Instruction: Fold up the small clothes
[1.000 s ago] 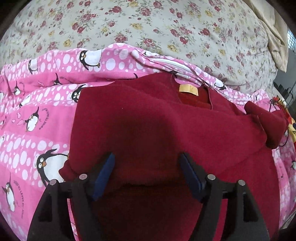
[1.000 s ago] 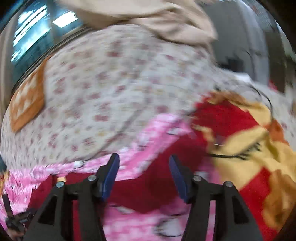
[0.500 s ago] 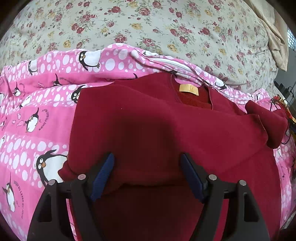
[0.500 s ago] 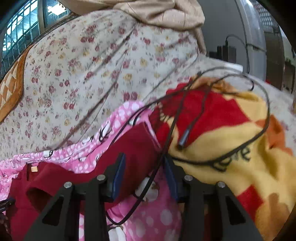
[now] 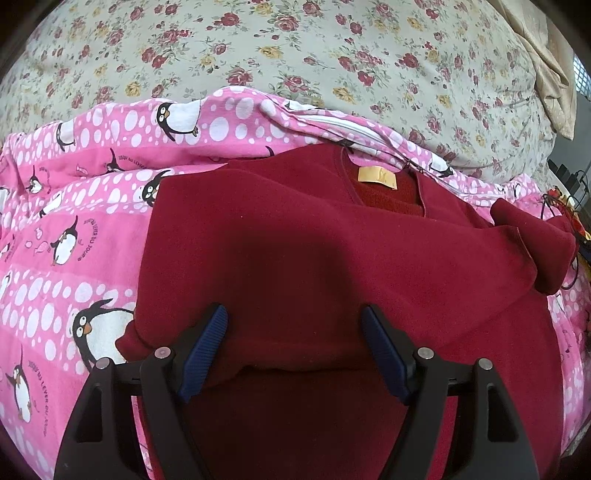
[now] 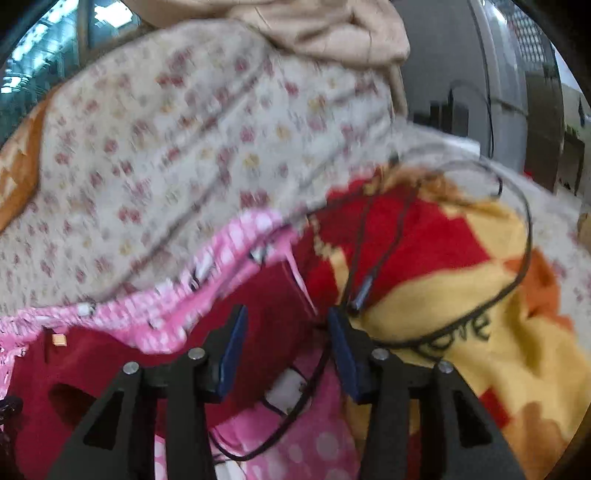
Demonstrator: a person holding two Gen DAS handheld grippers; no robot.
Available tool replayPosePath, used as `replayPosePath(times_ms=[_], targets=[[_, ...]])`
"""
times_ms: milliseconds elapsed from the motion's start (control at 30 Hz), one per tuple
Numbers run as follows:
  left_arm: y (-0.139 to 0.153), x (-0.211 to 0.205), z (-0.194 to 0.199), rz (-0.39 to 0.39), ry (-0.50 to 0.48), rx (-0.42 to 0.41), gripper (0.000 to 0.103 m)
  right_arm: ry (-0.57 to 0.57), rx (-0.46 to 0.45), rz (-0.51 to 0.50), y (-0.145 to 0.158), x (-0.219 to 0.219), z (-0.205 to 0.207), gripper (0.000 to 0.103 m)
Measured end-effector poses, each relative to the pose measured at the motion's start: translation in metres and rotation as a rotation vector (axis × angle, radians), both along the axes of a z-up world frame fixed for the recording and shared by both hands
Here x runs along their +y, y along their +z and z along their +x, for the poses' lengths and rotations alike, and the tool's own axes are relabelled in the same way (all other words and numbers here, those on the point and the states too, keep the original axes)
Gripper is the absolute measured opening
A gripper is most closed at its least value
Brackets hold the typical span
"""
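A small dark red fleece top point(image 5: 295, 236) lies on a pink penguin-print sheet point(image 5: 74, 206), neck with a yellow label point(image 5: 376, 177) at the far side. Its left side is folded over the body; its right sleeve point(image 5: 532, 247) lies bunched at the right. My left gripper point(image 5: 293, 325) is open just above the folded edge, holding nothing. My right gripper point(image 6: 286, 325) is open around the red sleeve end point(image 6: 273, 295) in the blurred right wrist view, with its jaws apart and not closed on the cloth.
A floral quilt point(image 5: 295, 55) rises behind the pink sheet. A red and yellow blanket point(image 6: 461, 295) lies to the right with a black cable point(image 6: 517, 258) looped over it, running close to my right gripper. A beige cloth point(image 6: 325, 33) lies at the back.
My right gripper swung down and in toward the red sleeve end, its jaws narrowing a little. My left gripper stayed open and hardly moved.
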State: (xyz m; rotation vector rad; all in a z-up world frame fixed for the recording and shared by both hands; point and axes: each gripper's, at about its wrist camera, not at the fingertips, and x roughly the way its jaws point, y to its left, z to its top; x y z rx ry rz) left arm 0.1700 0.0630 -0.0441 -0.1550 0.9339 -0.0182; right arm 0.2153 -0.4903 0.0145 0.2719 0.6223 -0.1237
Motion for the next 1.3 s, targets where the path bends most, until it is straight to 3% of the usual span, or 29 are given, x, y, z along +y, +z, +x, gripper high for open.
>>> replayPosePath(times_ms=[133,267,300,467,567,700,800,900,1000,1133,1300], targets=[[0.0,0.0,0.001,0.003,-0.001,0.0,0.055,0.022,-0.018,0.032,-0.002,-0.004,0.001,0.045],[0.0,0.0,0.001,0.004,-0.001,0.0,0.055,0.039,-0.017,-0.002,-0.001,-0.001,0.001,0.024],[0.0,0.0,0.001,0.002,-0.001,0.0,0.055,0.028,-0.019,-0.013,0.0,-0.001,0.0,0.014],[0.0,0.0,0.0,0.003,0.0,-0.001,0.055,-0.016,-0.045,-0.073,0.015,0.001,-0.012,0.008],[0.0,0.0,0.001,-0.002,-0.001,-0.001,0.055,-0.072,-0.113,-0.09,0.048,-0.006,-0.029,0.007],[0.002,0.002,0.0,-0.021,0.008,-0.006,0.055,-0.142,-0.266,-0.153,0.122,-0.01,-0.057,0.007],[0.007,0.005,-0.003,-0.062,0.022,-0.015,0.055,-0.076,-0.319,-0.145,0.164,0.007,-0.062,0.007],[0.017,0.012,-0.007,-0.127,0.028,-0.037,0.055,0.074,-0.334,-0.126,0.18,0.057,-0.055,0.007],[0.031,0.028,-0.012,-0.199,0.056,-0.092,0.055,0.259,-0.322,-0.056,0.176,0.131,-0.041,0.007],[0.051,0.062,-0.022,-0.202,0.184,-0.194,0.055,0.477,-0.266,0.105,0.143,0.249,-0.019,0.007],[0.075,0.113,-0.044,-0.185,0.393,-0.334,0.055,0.608,-0.116,0.198,0.074,0.361,0.005,0.007]])
